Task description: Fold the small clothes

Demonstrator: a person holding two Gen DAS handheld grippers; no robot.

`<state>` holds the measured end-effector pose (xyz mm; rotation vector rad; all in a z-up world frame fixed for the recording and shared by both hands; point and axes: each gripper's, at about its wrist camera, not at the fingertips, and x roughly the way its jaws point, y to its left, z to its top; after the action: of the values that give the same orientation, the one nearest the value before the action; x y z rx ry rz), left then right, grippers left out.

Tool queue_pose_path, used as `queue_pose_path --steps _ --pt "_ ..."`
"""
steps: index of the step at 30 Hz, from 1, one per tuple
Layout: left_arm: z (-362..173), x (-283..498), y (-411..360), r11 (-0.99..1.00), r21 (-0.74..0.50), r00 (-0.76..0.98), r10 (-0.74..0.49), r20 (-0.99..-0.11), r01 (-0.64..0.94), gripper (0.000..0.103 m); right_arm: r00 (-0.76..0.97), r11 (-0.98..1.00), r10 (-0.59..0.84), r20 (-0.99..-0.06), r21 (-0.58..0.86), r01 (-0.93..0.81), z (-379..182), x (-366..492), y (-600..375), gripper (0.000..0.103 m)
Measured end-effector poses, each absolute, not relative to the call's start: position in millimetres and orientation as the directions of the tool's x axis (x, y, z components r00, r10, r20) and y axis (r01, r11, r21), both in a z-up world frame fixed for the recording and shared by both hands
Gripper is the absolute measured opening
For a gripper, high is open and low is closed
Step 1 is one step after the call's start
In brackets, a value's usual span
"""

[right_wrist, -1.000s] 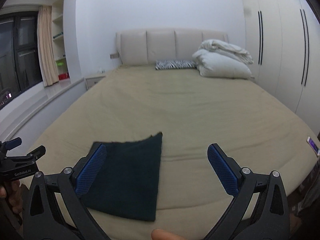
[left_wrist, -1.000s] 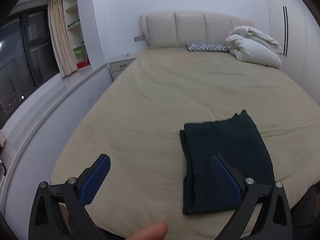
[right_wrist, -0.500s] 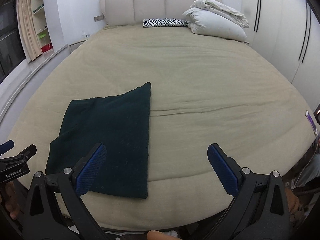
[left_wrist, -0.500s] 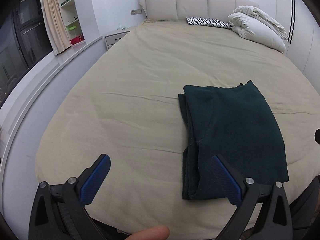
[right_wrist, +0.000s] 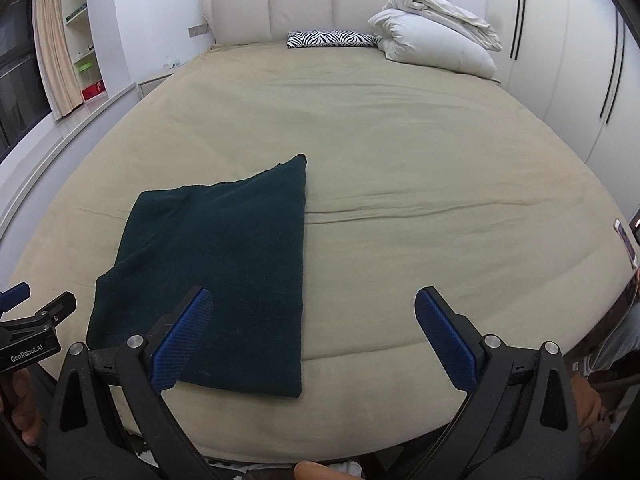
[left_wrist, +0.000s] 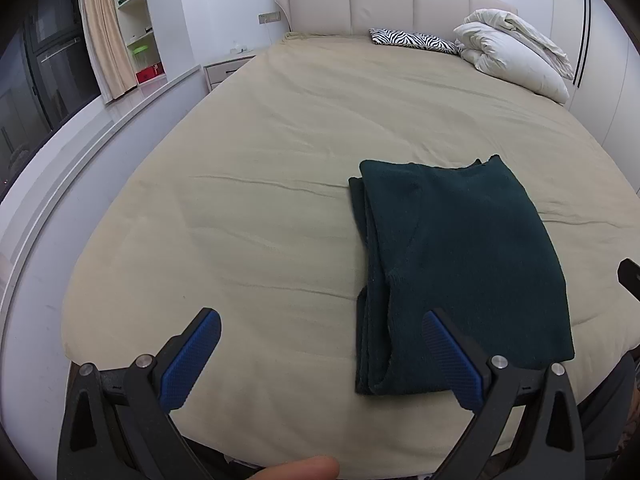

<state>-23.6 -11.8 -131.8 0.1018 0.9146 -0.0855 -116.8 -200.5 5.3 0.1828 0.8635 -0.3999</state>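
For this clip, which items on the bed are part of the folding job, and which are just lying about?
Job:
- dark green knitted garment, folded, flat near the foot of the beige bed
- left gripper, open
- right gripper, open

Lying about:
- zebra-print cushion
- bundled white duvet
- phone at the bed's right edge

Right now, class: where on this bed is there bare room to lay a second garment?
Bare sheet lies left of the dark green garment up to the bed edge, right of it, and beyond it up to the zebra cushion and white duvet. Crowded: only the headboard's right corner.
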Motion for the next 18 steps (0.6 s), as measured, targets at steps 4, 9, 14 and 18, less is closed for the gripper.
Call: queue_pose_path --steps 4,9,14,18 --pt "-132.7 -23.0 -11.6 0.992 0.048 0.604 -0.033 -0.796 0.117 0.103 0.578 0.911 -0.264 -0.772 -0.003 0.411 4.0 -114.4 -198.3 0.103" --pt "-134.7 -21.4 -9.6 0.992 0.044 0.600 -0.035 -0.800 0.116 0.103 0.570 0.911 -0.262 -0.778 -0.004 0.413 -0.3 -110.9 -194.8 0.103" --pt "-135.8 -21.1 -7.9 0.993 0.033 0.596 -0.043 -0.802 0.116 0.103 0.569 0.911 -0.262 -0.780 -0.005 0.412 -3.4 -107.7 -191.6 0.103" --pt "-135.3 -21.0 -6.3 0.993 0.025 0.595 -0.049 -0.802 0.116 0.103 0.567 0.911 -0.262 -0.781 -0.006 0.412 -4.9 -105.7 -188.8 0.103"
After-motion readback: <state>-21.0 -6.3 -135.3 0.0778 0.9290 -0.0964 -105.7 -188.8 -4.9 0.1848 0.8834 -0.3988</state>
